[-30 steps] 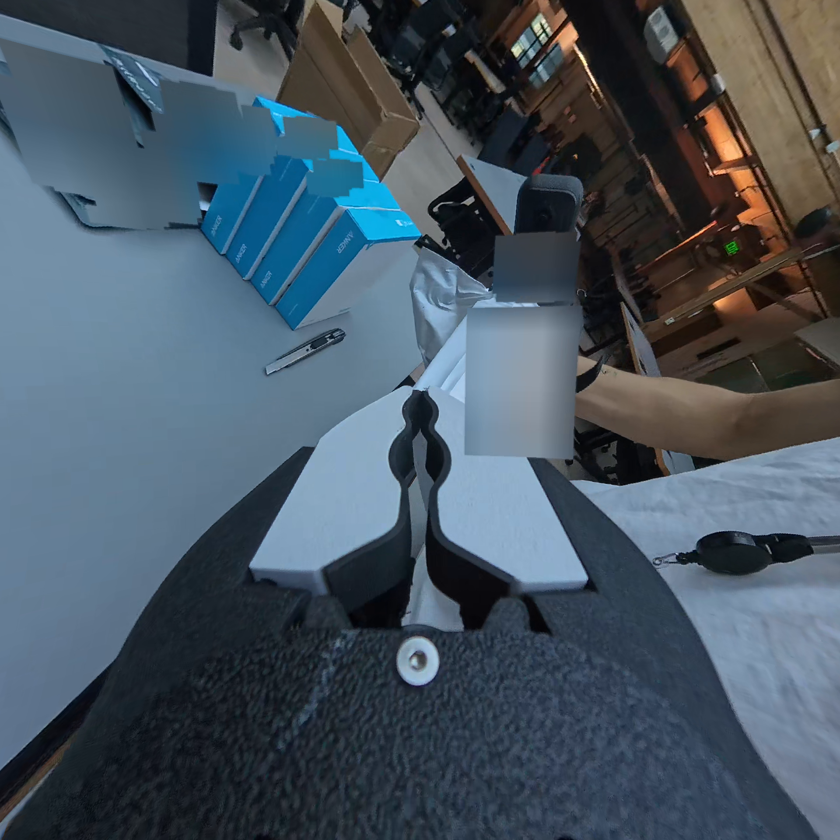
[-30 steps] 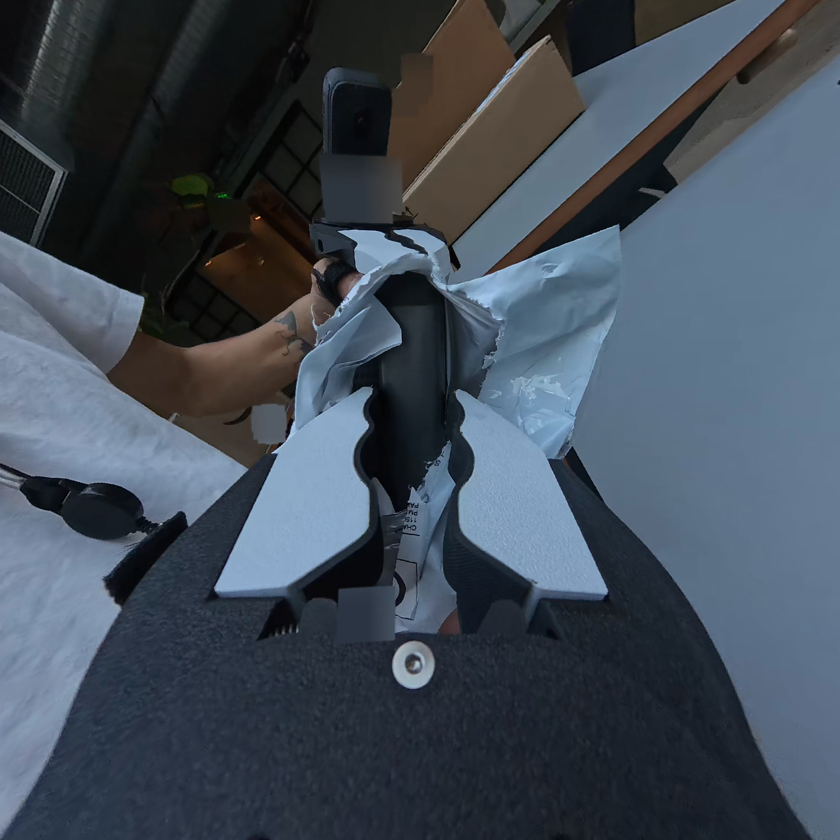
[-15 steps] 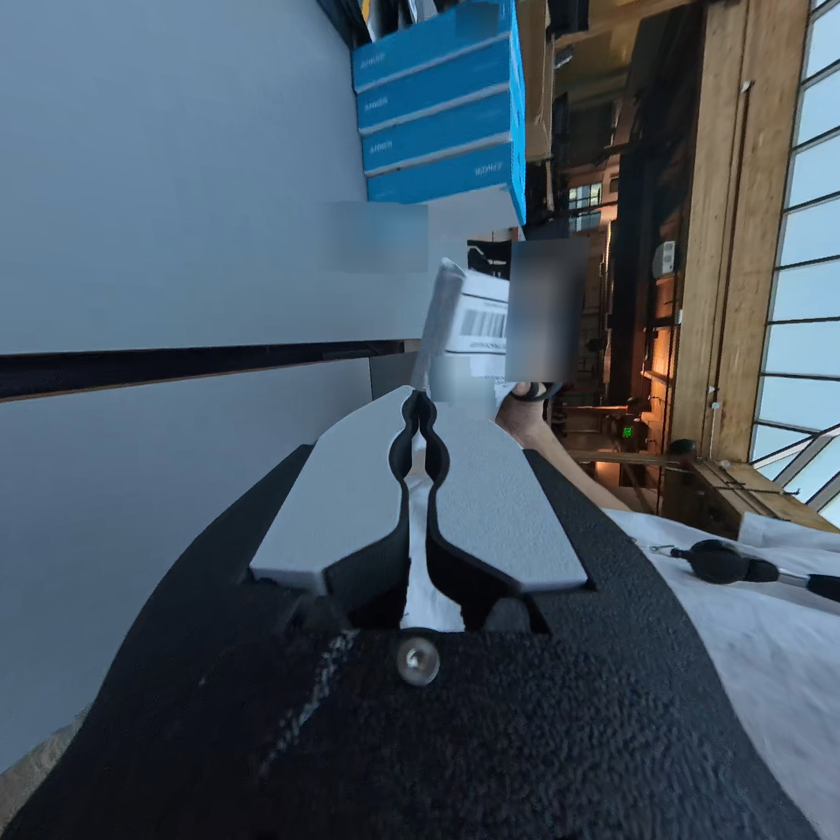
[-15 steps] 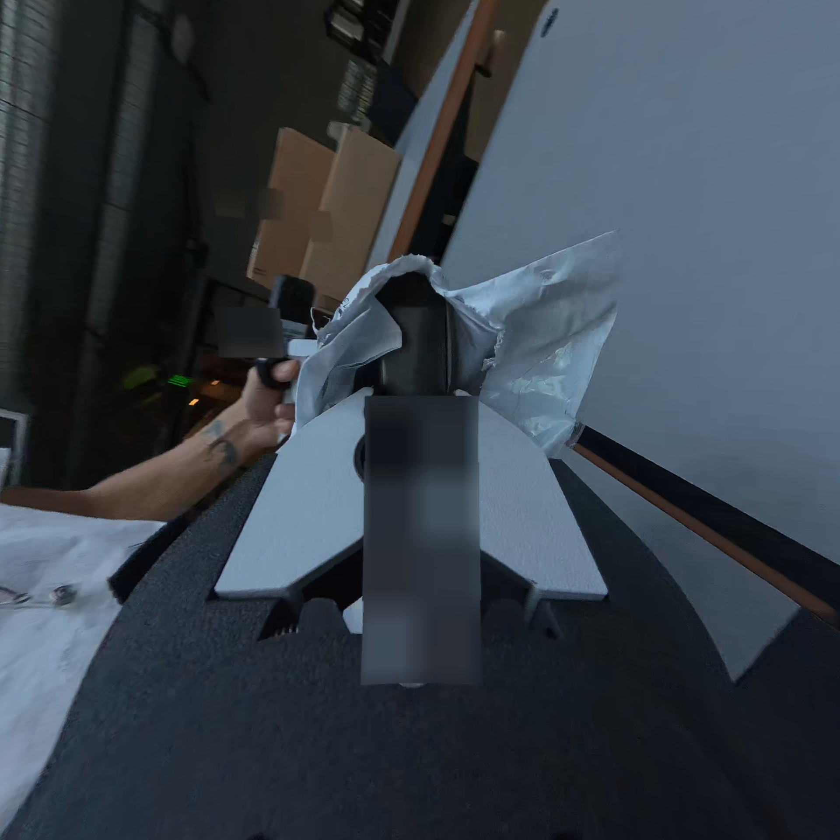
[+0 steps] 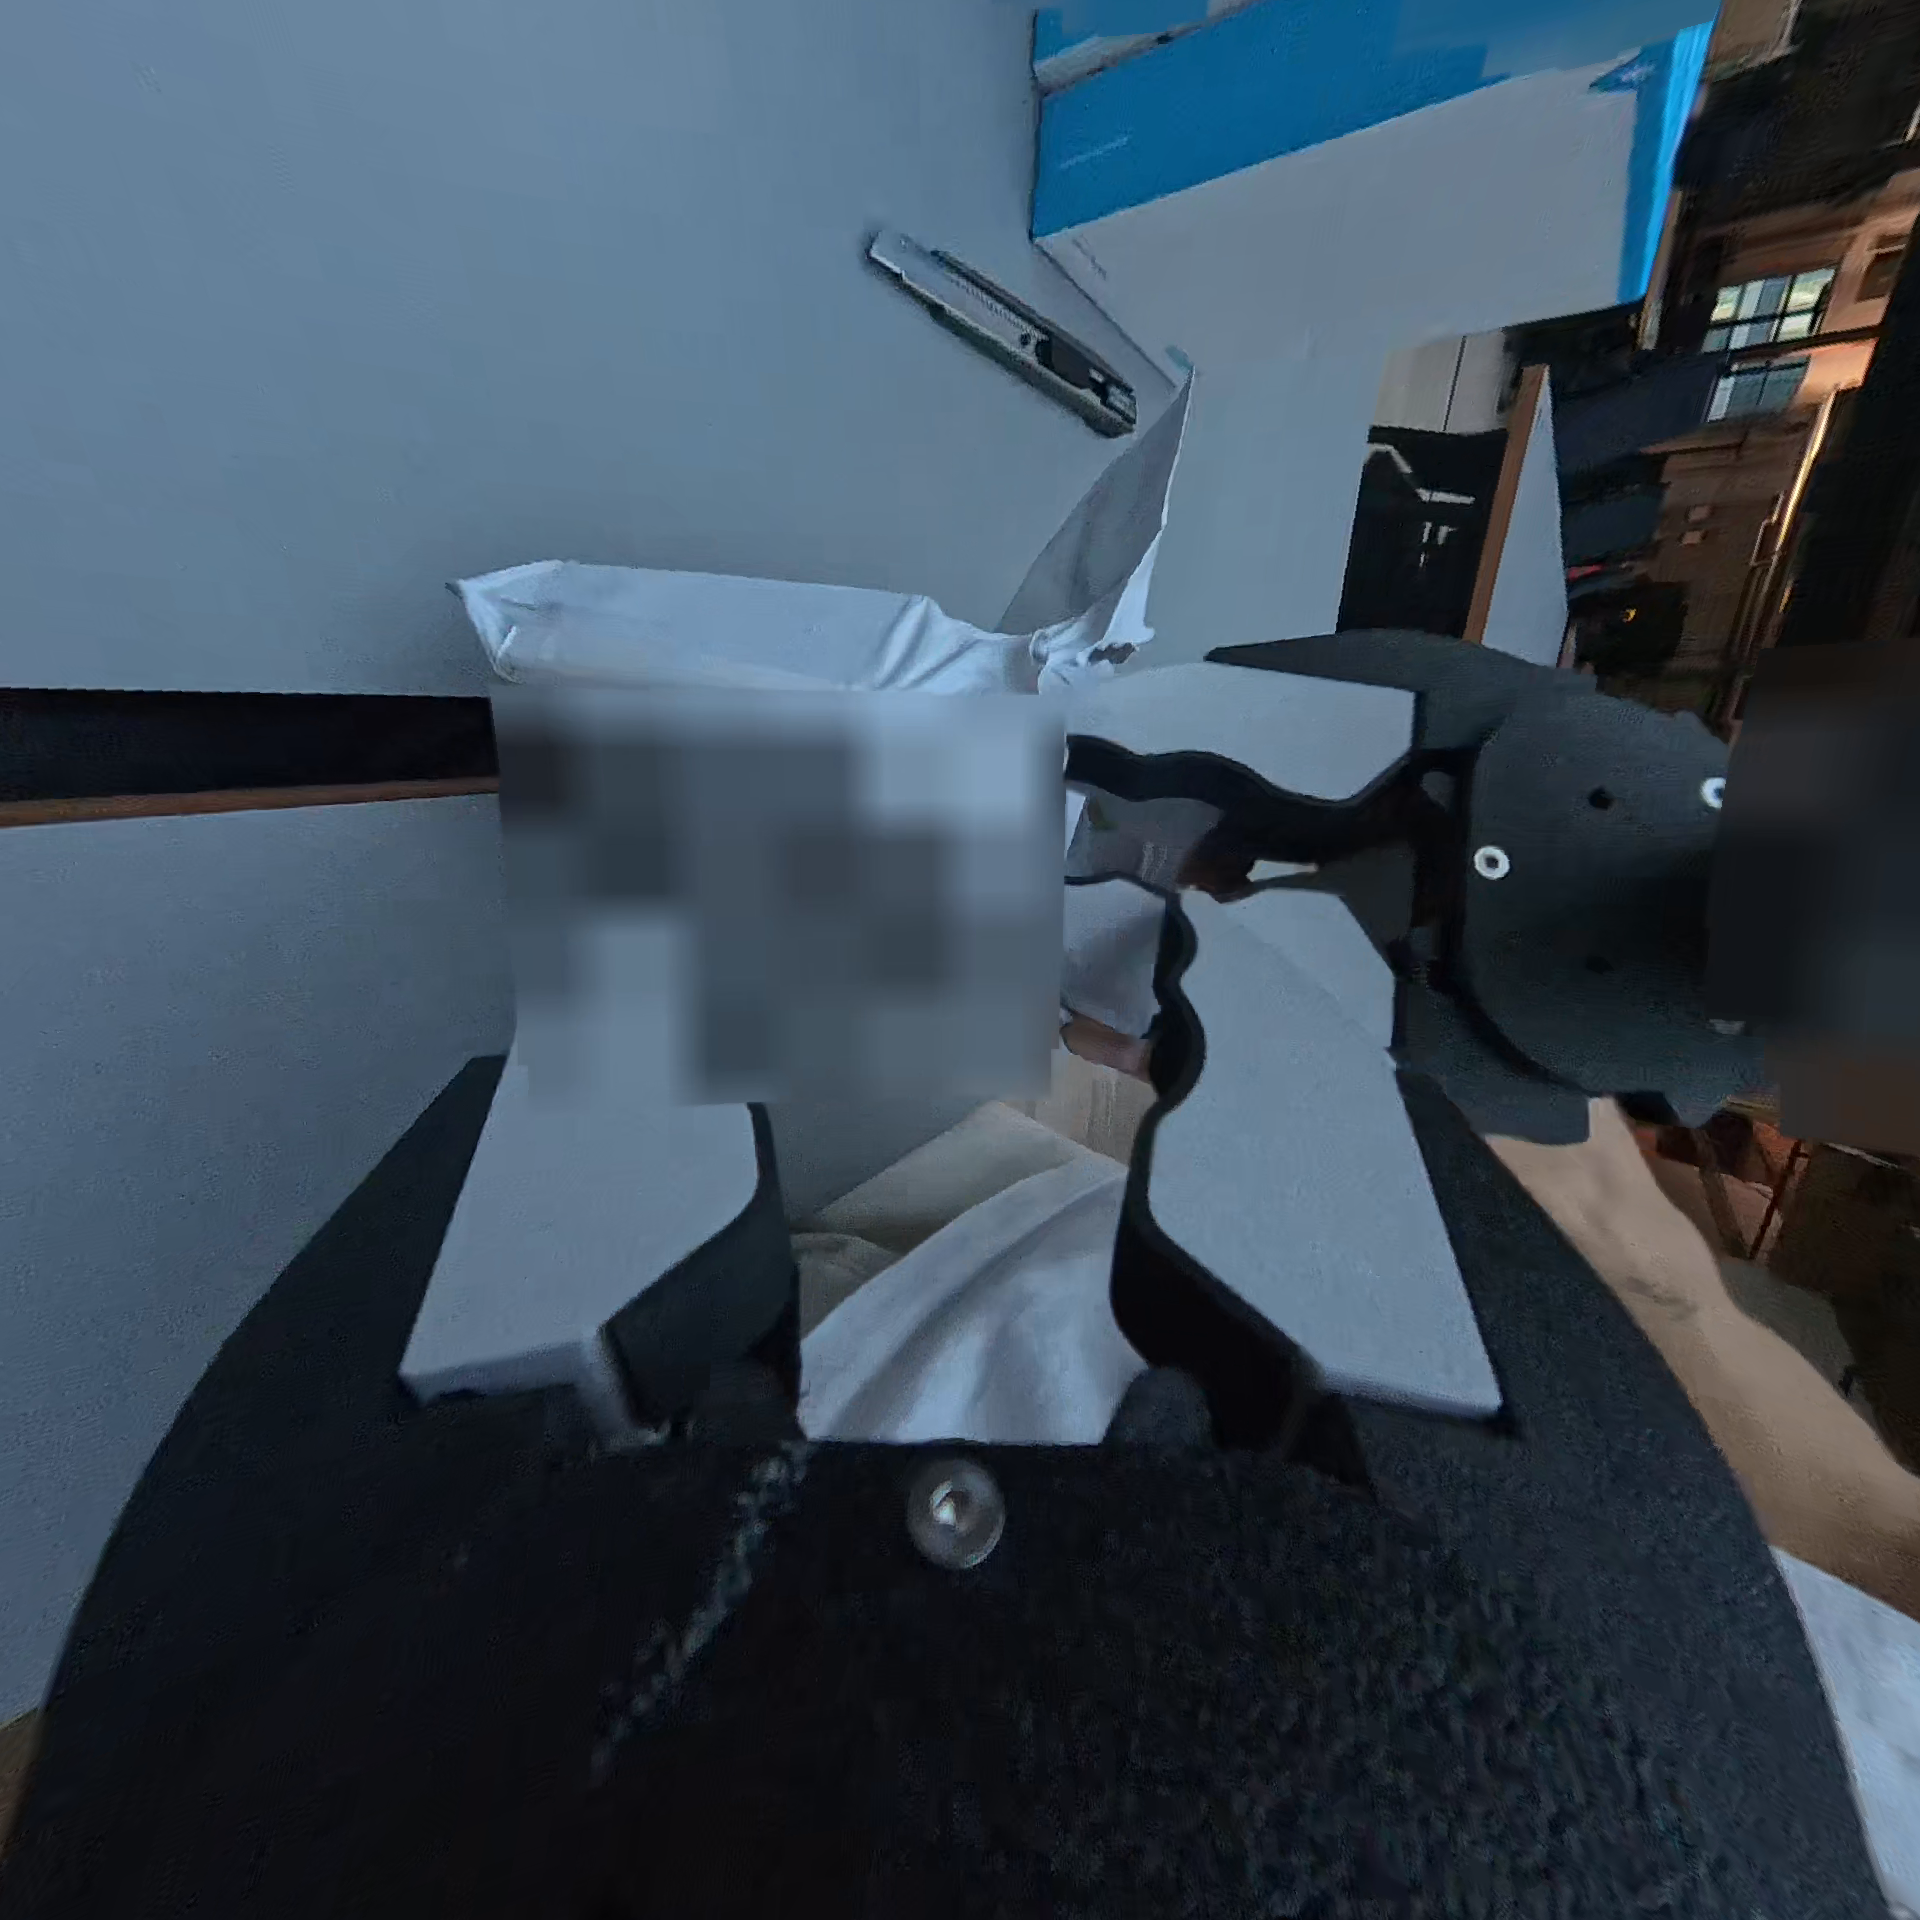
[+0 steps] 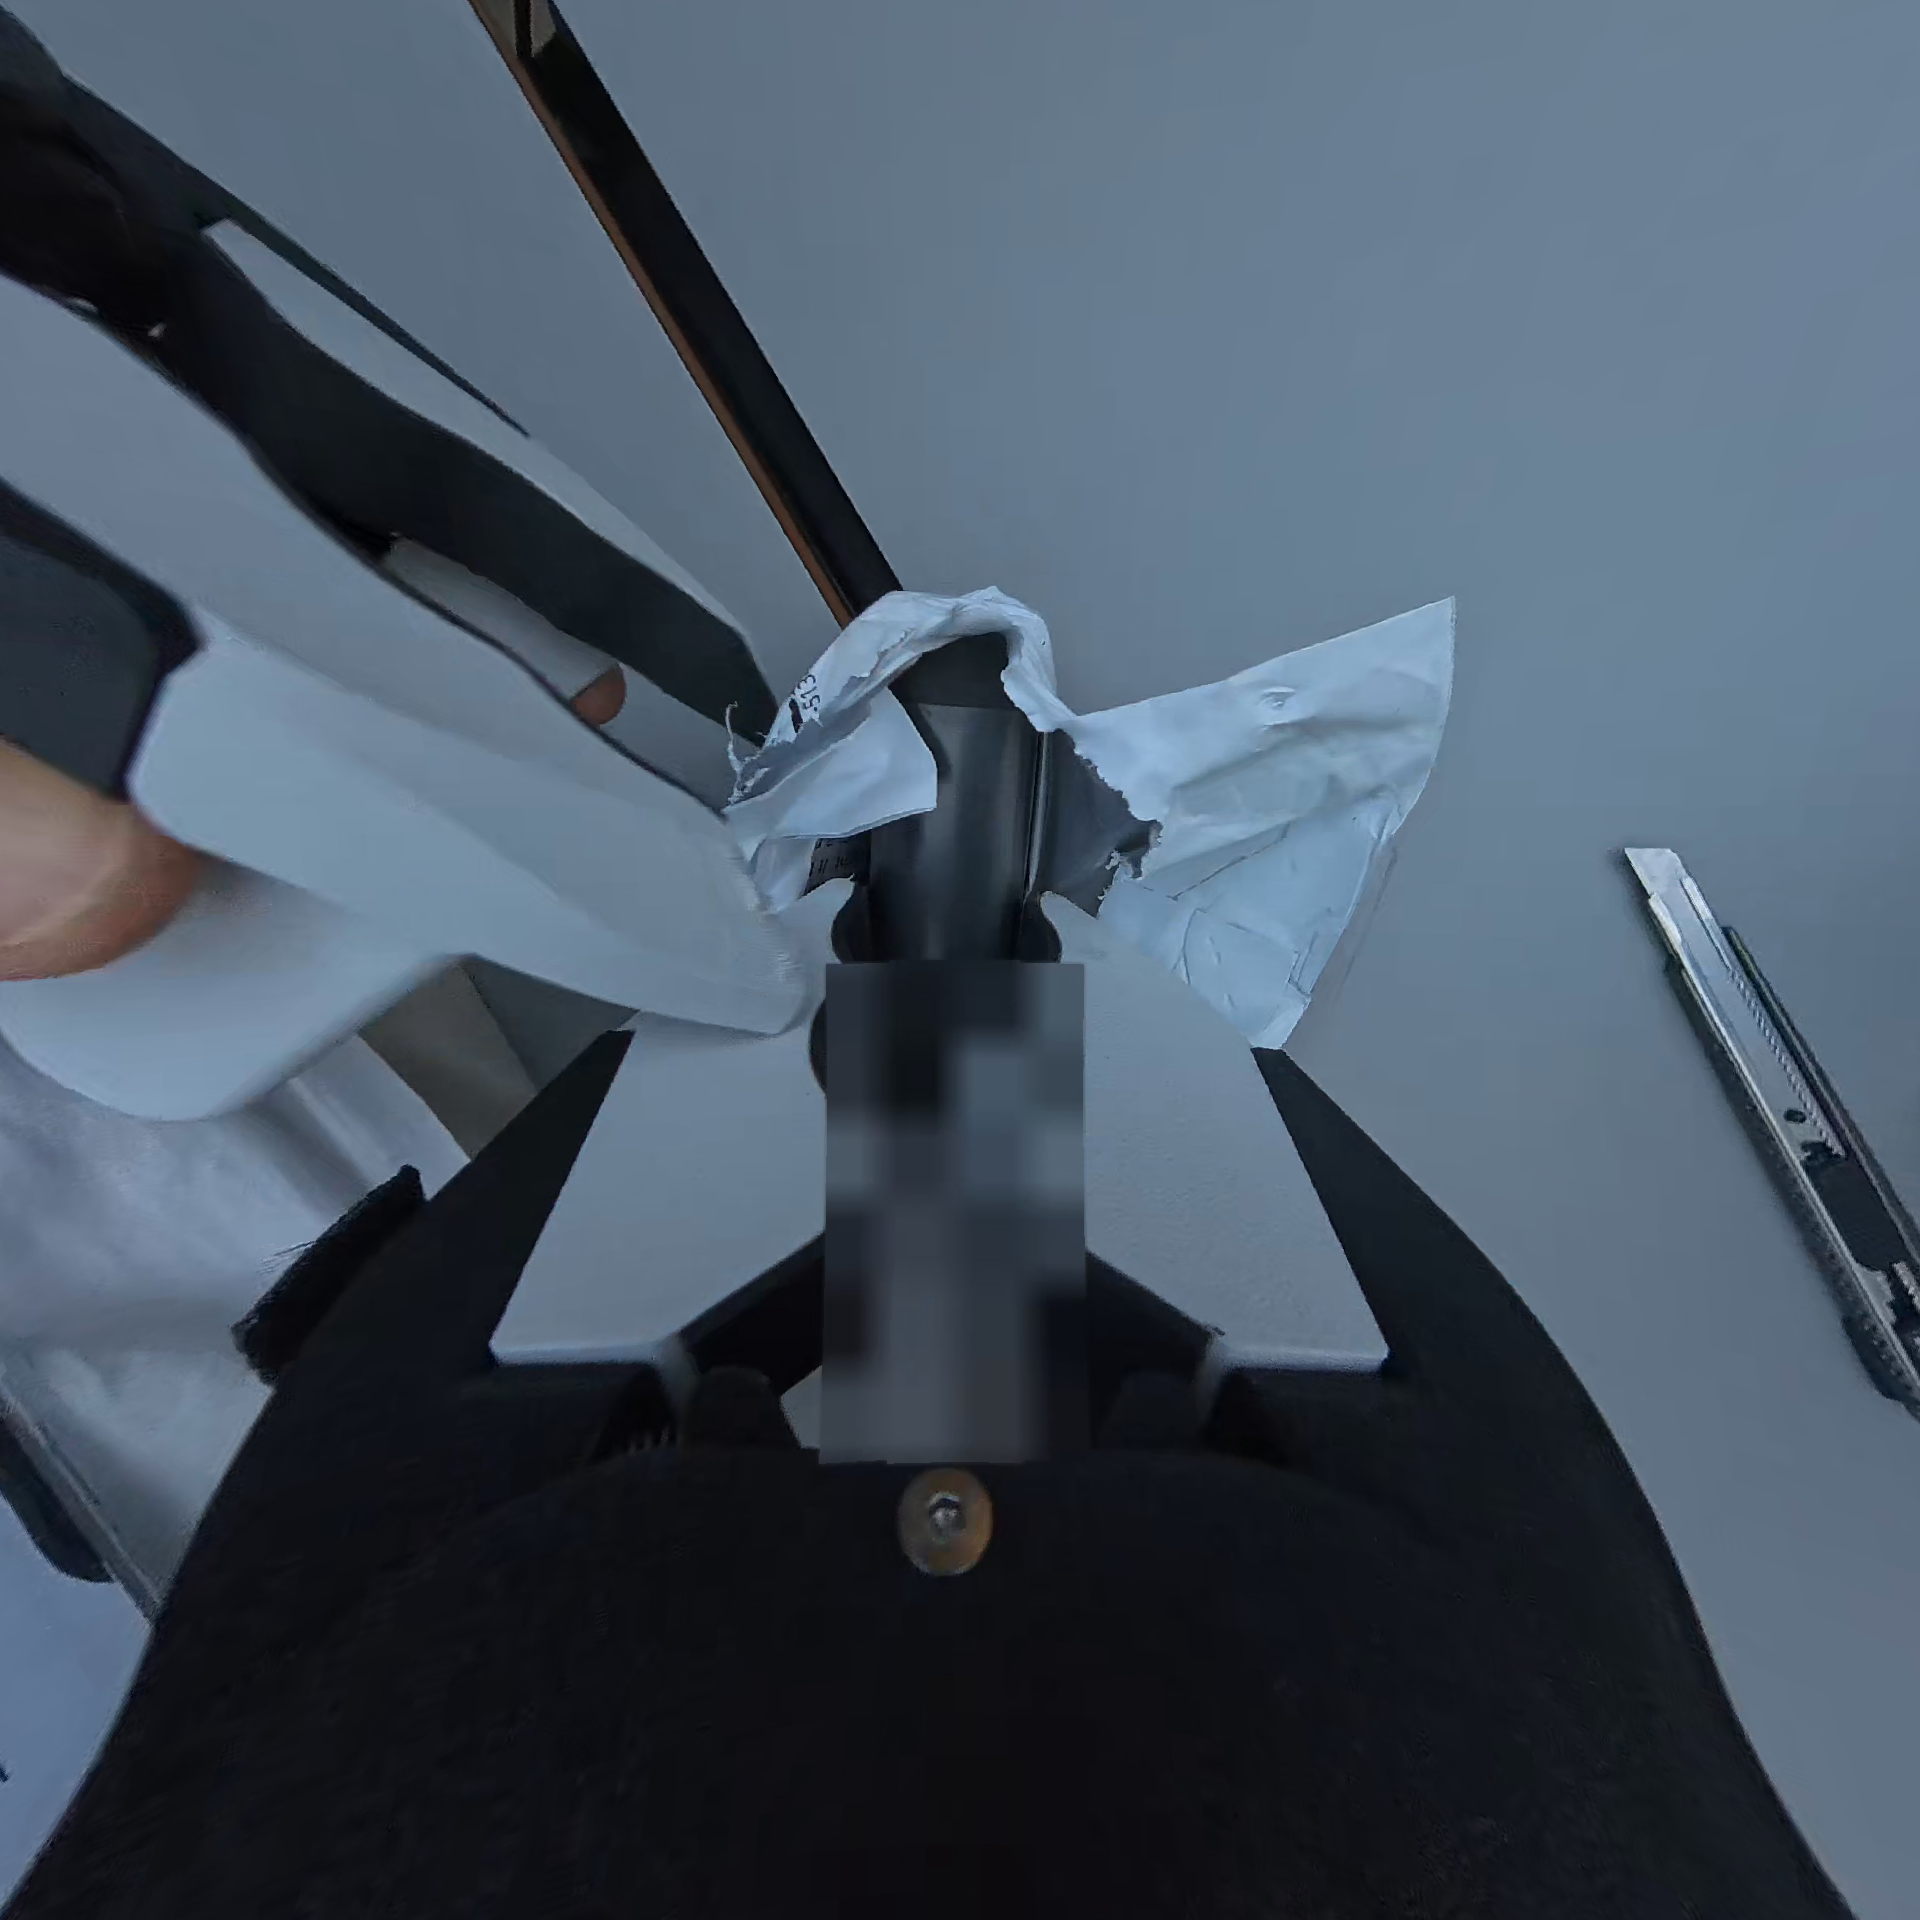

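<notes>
- Torn white mailer bag (image 6: 1226, 821) is pinched in my right gripper (image 6: 951, 935), with something dark (image 6: 971, 800) poking out of the ripped end, held over the grey table (image 6: 1455, 312).
- My left gripper (image 5: 966, 1049) has its fingers spread apart, right beside the same bag (image 5: 748, 634).
- Box cutter (image 6: 1787, 1122) lies on the table off to the right, near blue boxes (image 5: 1299, 114).
</notes>
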Available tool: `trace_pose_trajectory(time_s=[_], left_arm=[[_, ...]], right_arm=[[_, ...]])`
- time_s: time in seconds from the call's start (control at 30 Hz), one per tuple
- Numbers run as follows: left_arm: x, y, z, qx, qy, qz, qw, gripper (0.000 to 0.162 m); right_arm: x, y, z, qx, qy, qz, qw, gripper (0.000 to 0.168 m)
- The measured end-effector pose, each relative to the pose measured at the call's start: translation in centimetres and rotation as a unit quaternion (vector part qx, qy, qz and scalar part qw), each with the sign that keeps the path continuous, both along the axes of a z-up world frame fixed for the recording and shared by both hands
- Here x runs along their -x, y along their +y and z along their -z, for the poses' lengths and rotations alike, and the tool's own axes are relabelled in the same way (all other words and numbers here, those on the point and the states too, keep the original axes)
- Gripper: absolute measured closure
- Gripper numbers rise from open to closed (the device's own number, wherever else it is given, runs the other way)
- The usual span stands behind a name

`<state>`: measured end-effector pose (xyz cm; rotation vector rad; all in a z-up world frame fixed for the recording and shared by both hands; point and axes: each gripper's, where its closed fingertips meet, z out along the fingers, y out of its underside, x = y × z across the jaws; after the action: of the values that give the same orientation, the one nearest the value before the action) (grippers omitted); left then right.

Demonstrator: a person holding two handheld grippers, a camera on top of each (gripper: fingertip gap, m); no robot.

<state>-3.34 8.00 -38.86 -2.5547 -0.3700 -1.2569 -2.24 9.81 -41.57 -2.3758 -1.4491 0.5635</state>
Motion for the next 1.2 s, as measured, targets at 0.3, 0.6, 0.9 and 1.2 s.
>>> trace_pose_trajectory(time_s=[0.3, 0.6, 0.9, 1.2], left_arm=[[1.3, -1.7, 3.4, 0.021, 0.031, 0.075, 0.997, 0.152], [1.6, -2.4, 4.0, -0.023, 0.054, 0.174, 0.983, 0.158], [1.8, -2.3, 4.1, -0.029, 0.03, 0.156, 0.987, 0.158], [1.9, -2.3, 4.0, -0.019, 0.016, 0.132, 0.991, 0.158]], right_arm=[[1.0, -1.7, 1.9, 0.063, 0.009, -0.056, 0.996, 0.14], [1.1, -1.8, 2.0, 0.105, 0.034, -0.104, 0.988, 0.14], [0.5, -2.2, -0.1, 0.096, 0.101, -0.114, 0.984, 0.119], [0.5, -3.1, -0.3, 0.042, 0.021, -0.165, 0.985, 0.137]])
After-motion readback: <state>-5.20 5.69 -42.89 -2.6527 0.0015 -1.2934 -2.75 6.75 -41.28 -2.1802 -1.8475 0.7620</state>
